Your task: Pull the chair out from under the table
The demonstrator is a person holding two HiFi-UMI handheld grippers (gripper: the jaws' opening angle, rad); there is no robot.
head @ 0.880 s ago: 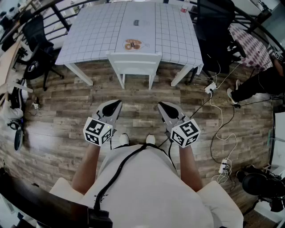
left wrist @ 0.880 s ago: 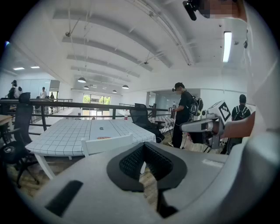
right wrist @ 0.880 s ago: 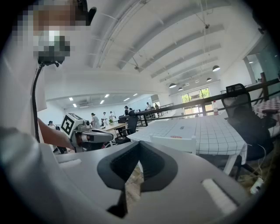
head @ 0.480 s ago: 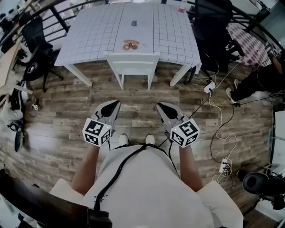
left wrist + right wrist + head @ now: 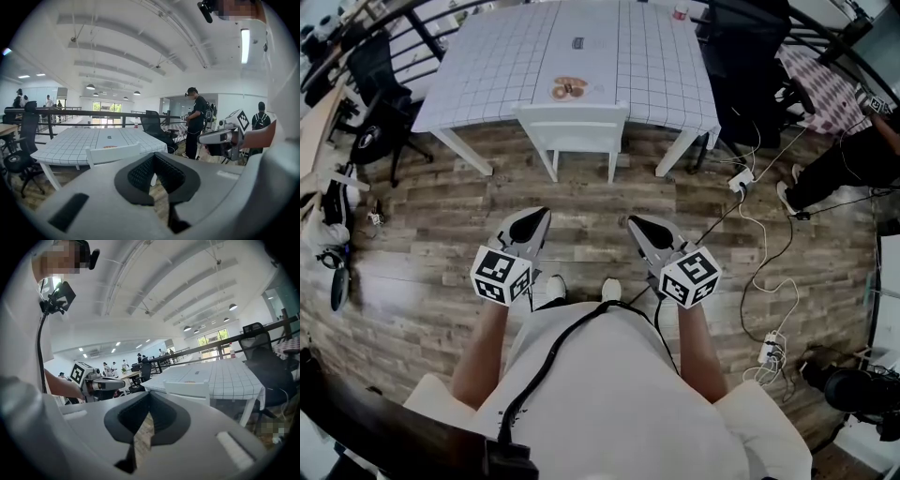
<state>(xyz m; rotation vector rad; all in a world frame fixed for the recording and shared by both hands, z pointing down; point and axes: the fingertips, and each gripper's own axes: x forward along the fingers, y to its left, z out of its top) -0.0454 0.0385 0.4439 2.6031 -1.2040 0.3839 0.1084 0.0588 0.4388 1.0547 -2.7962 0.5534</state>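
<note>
Both tools are shut with nothing in them. The left tool (image 5: 541,215) and the right tool (image 5: 635,223) sit side by side in front of the person, jaws together, tips aimed slightly down at the white chair (image 5: 574,127). The chair stands well ahead of both tips. It is pushed in so its seat lies under the near edge of the desk (image 5: 487,75), and only the backrest and rear legs show.

The reach looks unfinished. To do it well, the jaws should part before arrival and each tool should take the backrest's top rail near one end. The pull should run straight back and level, so the legs slide on the wood-plank floor (image 5: 581,202) rather than tip.

Beyond the chair, the grid-patterned desk carries a small plate of brown food (image 5: 565,89) and a bottle (image 5: 680,11) at its far edge. To the right of the right tool, cables (image 5: 759,244) and a power strip (image 5: 741,183) trail over the floor, outside the likely path. A black office chair (image 5: 380,103) stands off to the left.
</note>
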